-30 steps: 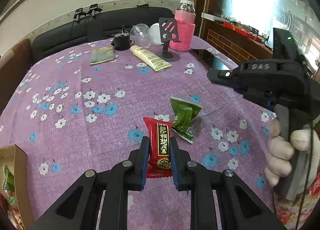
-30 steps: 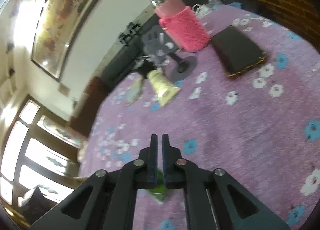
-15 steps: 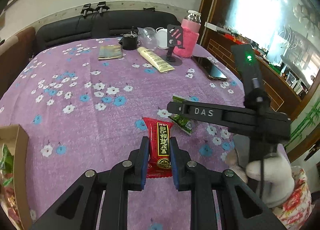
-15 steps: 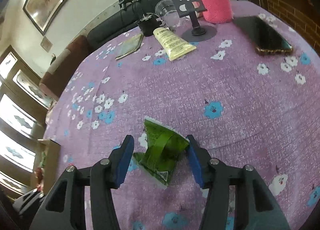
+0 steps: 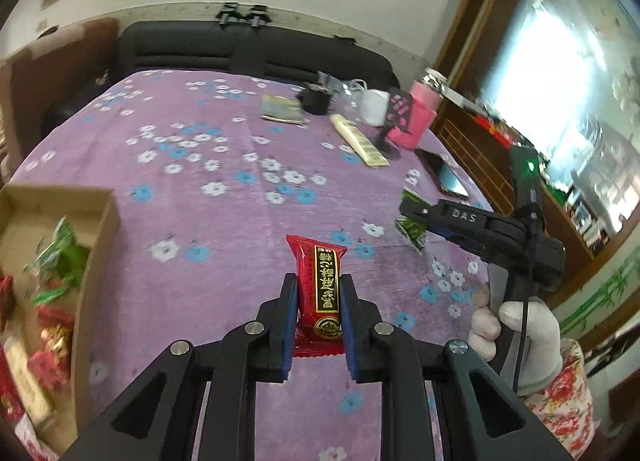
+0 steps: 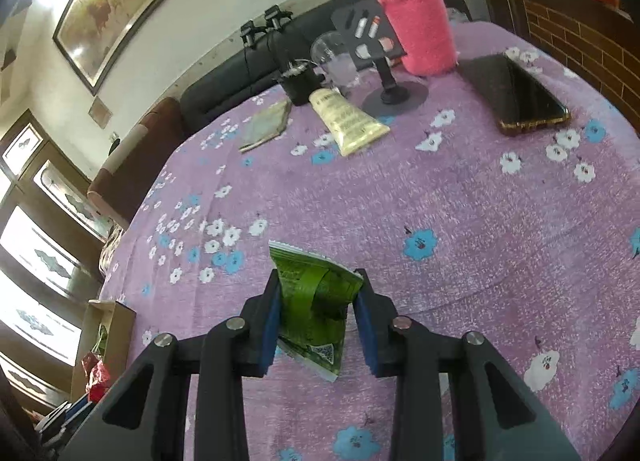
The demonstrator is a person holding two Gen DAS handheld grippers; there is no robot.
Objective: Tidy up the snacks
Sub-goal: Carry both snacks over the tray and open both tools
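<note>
two snacks, one in each gripper

the left gripper point(image 5: 318, 293) pinches a red foil snack bar with a black-and-gold label point(image 5: 320, 285) between its blue pads, the bar standing up past the fingertips, clear of the purple flowered tablecloth point(image 5: 224, 245). to the left of these jaws sits an open brown cardboard box point(image 5: 96, 229) with green and red wrappers inside.

the right gripper point(image 6: 316, 293) has a crumpled green foil snack packet point(image 6: 316, 301) between its fingers; its jaws have just been closing, and both blue pads now touch the packet's sides, squeezing it. the packet's lower corner hangs out beneath the jaws. in the left wrist view the same gripper shows side-on, held by a white-gloved hand point(image 5: 516, 333).

well beyond the right jaws lie a cream tube point(image 6: 348, 121), a dark phone point(image 6: 516, 97) and a bottle in a pink knitted sleeve point(image 6: 416, 21).
</note>
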